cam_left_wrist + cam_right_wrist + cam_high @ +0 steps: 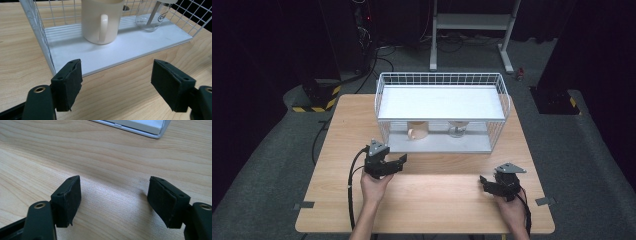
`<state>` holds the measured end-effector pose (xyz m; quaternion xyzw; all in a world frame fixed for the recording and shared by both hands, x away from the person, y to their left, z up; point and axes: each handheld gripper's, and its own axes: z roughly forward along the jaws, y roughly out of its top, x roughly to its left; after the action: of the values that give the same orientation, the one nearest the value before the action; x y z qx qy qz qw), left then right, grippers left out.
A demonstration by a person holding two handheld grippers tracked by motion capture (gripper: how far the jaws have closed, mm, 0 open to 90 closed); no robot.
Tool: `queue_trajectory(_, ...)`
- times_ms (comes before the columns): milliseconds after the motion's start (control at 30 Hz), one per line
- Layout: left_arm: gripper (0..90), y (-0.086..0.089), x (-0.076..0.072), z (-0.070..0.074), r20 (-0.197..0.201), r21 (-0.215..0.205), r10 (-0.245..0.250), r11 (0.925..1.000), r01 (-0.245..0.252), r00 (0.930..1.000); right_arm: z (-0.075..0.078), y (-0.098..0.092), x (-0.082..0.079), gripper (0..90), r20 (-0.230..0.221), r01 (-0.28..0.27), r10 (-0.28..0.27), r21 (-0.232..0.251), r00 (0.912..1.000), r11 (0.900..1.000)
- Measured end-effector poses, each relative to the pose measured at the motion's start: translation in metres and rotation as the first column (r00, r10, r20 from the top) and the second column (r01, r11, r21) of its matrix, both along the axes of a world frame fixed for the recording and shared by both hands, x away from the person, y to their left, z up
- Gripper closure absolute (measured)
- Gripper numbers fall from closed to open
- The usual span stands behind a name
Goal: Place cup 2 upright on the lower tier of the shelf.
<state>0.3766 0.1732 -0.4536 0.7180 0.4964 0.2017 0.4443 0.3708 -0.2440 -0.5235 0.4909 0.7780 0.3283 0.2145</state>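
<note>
- The left gripper (398, 162) has its fingers (68, 83) spread apart, with nothing between them but bare tabletop (437, 200).
- These fingers point at the rack (440, 80) and sit just in front of its left front corner, not touching it.
- The right gripper (486, 181) has its fingers (68, 200) spread apart too, and they hold nothing.
- This gripper is well in front of the rack's right end, low over the wood.
- Each gripper is held in a hand; the left hand (374, 187) and the right hand (509, 205) are both in front of the rack.
- The rack is a white wire one with a white shelf on top and a white floor below.
- A cream mug (101, 21) stands upright on the rack's floor, under the shelf, toward the left, with its handle facing the left gripper.
- A clear glass (152, 16) stands on the rack's floor to the right of the mug, a little apart from it.
- The mug is the nearest thing to the left fingers, but there is a clear gap between them.
</note>
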Motion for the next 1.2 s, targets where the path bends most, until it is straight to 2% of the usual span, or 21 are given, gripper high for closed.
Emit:
queue_trajectory(500, 23.6, 0.013, -0.011, -0.002, -0.007, -0.006, 0.005, 1.0000, -0.005, 1.0000, 0.000, 0.000, 0.000, 27.2, 0.000, 0.000, 0.000, 0.000, 1.0000, 1.000)
queue_trajectory(1200, 20.9, 0.023, -0.024, -0.006, -0.003, 0.032, 0.018, 0.9993, -0.018, 0.9998, 0.000, 0.000, 0.000, 27.2, 0.000, 0.000, 0.000, 0.000, 1.0000, 1.000)
